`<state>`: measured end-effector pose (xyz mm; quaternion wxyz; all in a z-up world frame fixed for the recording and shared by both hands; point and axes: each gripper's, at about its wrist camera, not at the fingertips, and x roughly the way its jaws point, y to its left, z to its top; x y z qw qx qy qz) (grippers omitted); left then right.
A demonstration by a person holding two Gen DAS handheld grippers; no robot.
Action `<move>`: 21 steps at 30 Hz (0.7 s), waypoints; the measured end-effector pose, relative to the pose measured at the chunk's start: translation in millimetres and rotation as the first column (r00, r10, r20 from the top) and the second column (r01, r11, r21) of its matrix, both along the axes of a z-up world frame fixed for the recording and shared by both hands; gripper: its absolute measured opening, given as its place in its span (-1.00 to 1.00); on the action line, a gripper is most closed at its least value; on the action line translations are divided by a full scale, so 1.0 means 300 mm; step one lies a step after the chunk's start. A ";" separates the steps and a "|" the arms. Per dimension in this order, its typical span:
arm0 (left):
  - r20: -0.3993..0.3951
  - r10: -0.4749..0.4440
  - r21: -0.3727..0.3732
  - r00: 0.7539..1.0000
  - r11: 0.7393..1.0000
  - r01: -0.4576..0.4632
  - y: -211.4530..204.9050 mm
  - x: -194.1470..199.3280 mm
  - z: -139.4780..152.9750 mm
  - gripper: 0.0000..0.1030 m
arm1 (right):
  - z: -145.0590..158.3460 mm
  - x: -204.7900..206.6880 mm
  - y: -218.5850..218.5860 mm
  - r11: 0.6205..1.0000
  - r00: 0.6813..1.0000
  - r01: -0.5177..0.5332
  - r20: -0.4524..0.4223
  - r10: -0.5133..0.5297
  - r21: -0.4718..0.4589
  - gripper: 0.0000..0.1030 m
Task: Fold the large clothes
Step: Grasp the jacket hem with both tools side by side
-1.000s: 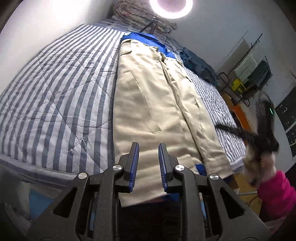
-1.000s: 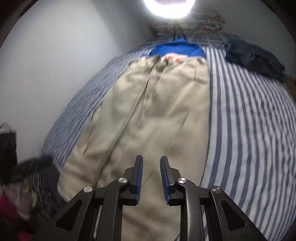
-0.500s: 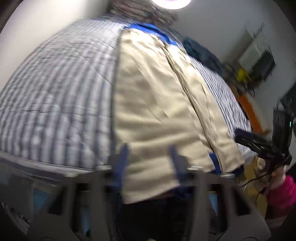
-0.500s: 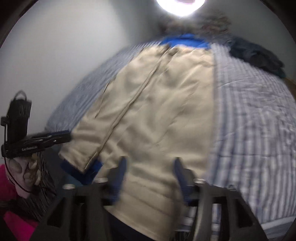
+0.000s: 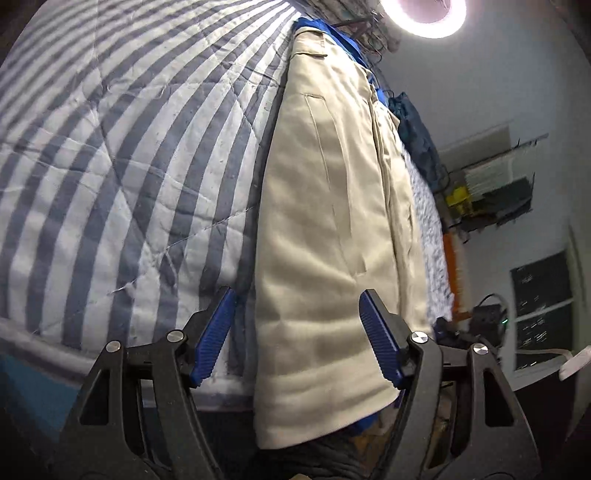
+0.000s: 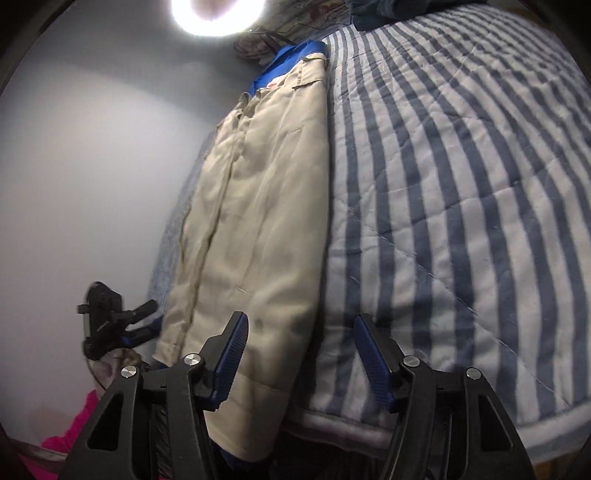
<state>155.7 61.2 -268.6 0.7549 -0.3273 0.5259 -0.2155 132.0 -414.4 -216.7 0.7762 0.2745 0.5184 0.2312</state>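
A beige jacket with blue lining (image 5: 325,229) lies lengthwise on a blue and white striped quilt (image 5: 110,155), its hem hanging over the near bed edge. My left gripper (image 5: 297,334) is open, its jaws astride the hem's left corner. In the right wrist view the same jacket (image 6: 266,206) lies on the quilt (image 6: 461,177). My right gripper (image 6: 299,356) is open, astride the hem's right corner. The left gripper (image 6: 110,325) also shows there, low at the left.
A ring light (image 5: 424,18) shines at the bed's far end. A dark blue garment (image 5: 413,136) lies at the bed's right side. A rack with shelves (image 5: 495,192) and dark panels (image 5: 543,299) stand at the right. A grey wall (image 6: 92,166) is left.
Both grippers have opened from nearly shut to wide and dropped low to the near bed edge, closing in on the jacket's hem corners.
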 end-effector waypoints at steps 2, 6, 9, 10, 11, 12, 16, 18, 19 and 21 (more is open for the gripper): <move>-0.008 -0.009 -0.021 1.000 1.000 0.009 -0.007 0.006 -0.004 0.33 | -0.008 0.023 0.014 0.999 1.000 -0.007 -0.007 0.007 0.032 0.13; -0.030 -0.064 -0.038 0.998 0.997 0.062 -0.060 0.019 -0.014 0.02 | -0.026 0.073 0.073 0.996 0.999 -0.044 -0.024 0.046 0.083 -0.07; -0.025 -0.067 -0.072 0.997 0.995 0.065 -0.054 -0.003 0.006 -0.03 | -0.031 0.084 0.098 0.994 0.998 -0.054 -0.032 0.057 0.092 -0.07; -0.027 -0.059 -0.099 0.998 0.994 0.056 -0.046 -0.016 0.009 -0.03 | -0.031 0.082 0.102 0.993 0.998 -0.059 -0.032 0.063 0.101 -0.07; -0.032 -0.052 -0.108 0.998 0.993 0.049 -0.037 -0.028 0.006 -0.03 | -0.035 0.074 0.100 0.991 0.997 -0.066 -0.035 0.070 0.121 -0.07; -0.042 -0.047 -0.095 0.998 0.995 0.043 -0.034 -0.033 -0.007 -0.03 | -0.044 0.073 0.102 0.989 0.996 -0.069 -0.040 0.075 0.131 -0.07; -0.048 -0.059 -0.111 0.997 0.992 0.054 -0.046 -0.020 -0.026 -0.03 | -0.076 0.072 0.124 0.987 0.995 -0.082 -0.044 0.089 0.141 -0.08; -0.051 -0.062 -0.127 0.997 0.990 0.055 -0.052 -0.021 -0.005 -0.19 | -0.072 0.079 0.139 0.984 0.995 -0.073 -0.055 0.083 0.159 -0.18; -0.041 -0.064 -0.134 0.997 0.989 0.058 -0.055 -0.021 0.007 -0.37 | -0.059 0.082 0.144 0.983 0.995 -0.073 -0.049 0.082 0.166 -0.41; -0.005 -0.071 -0.135 0.997 0.988 0.070 -0.060 -0.021 0.046 -0.38 | -0.029 0.091 0.138 0.977 0.997 -0.071 -0.021 0.076 0.199 -0.54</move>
